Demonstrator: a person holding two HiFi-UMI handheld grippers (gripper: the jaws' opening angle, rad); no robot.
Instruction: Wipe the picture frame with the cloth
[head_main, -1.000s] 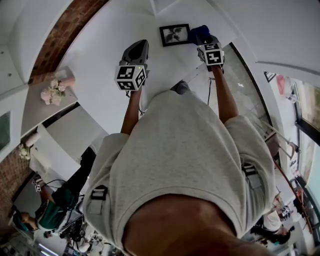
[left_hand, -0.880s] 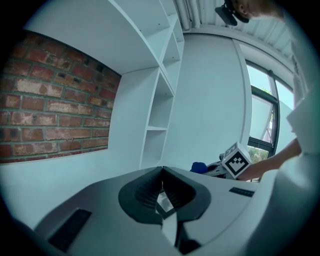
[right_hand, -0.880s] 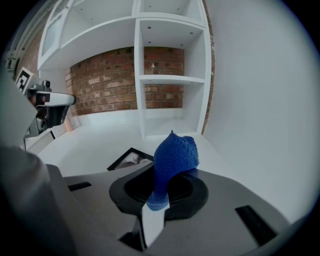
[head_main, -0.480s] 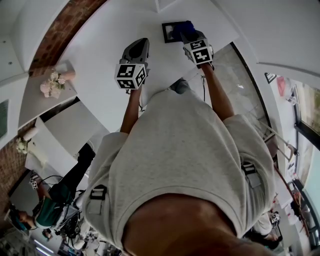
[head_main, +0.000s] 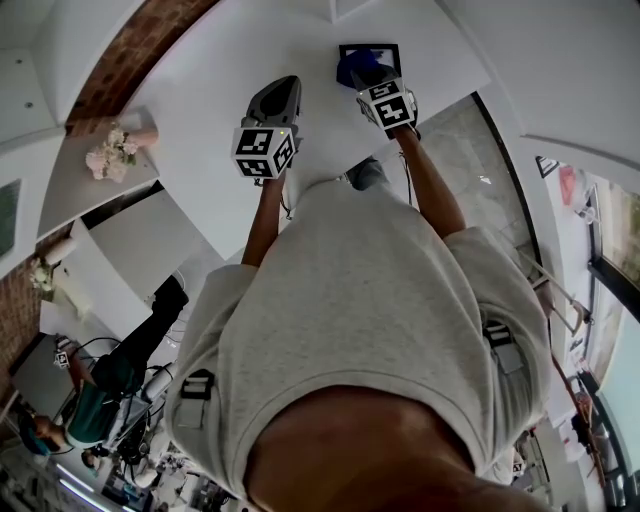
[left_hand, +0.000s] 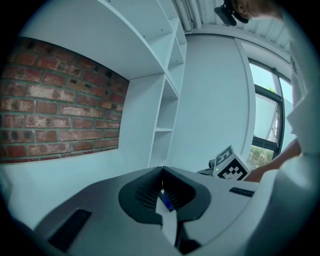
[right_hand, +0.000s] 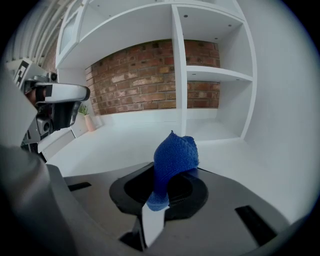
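Observation:
In the head view a dark picture frame (head_main: 372, 49) lies on the white surface (head_main: 230, 60) at the far end. A blue cloth (head_main: 354, 68) covers most of it. My right gripper (head_main: 368, 78) is shut on that cloth and sits over the frame. The right gripper view shows the blue cloth (right_hand: 174, 159) bunched upright between the jaws of the right gripper (right_hand: 161, 186); the frame is hidden there. My left gripper (head_main: 284, 90) hovers left of the frame, away from it. In its own view the left gripper (left_hand: 161, 176) is shut with nothing held.
A pink vase of flowers (head_main: 118, 153) stands on a lower shelf at the left, also seen as the vase (right_hand: 89, 121). A brick wall (right_hand: 150, 75) and white shelf compartments (right_hand: 216, 102) back the surface. A person (head_main: 120, 385) is below at the left.
My right gripper has carried the blue cloth leftward, from the frame's right edge onto the frame, hiding the picture. The left gripper has stayed where it was.

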